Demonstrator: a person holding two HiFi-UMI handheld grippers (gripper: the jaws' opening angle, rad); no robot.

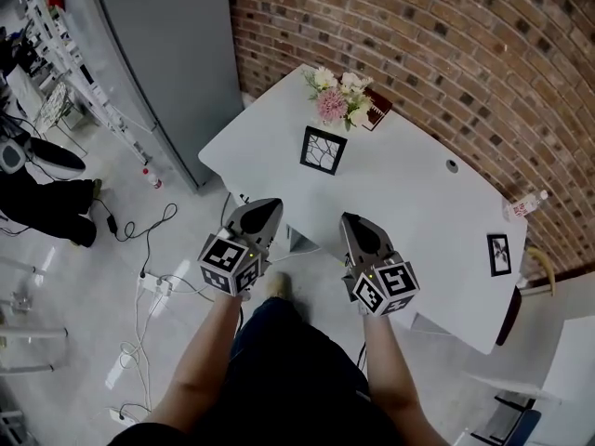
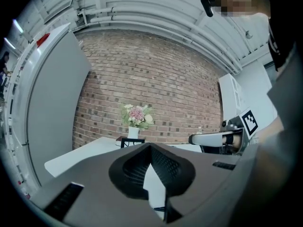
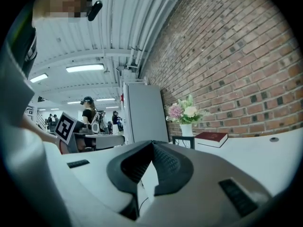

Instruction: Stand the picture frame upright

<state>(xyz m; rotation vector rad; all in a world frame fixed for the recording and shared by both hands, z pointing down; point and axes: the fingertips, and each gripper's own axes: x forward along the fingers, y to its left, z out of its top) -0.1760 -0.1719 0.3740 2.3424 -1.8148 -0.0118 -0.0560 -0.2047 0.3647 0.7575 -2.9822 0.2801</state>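
I am holding my ribbed left fingers (image 1: 266,210) and right fingers (image 1: 353,227) closed, empty, beside the smooth white desk (image 1: 409,193); a square black picture frame (image 1: 323,149) is standing there.

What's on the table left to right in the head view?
black frame → red book → hole in the tabletop → second frame
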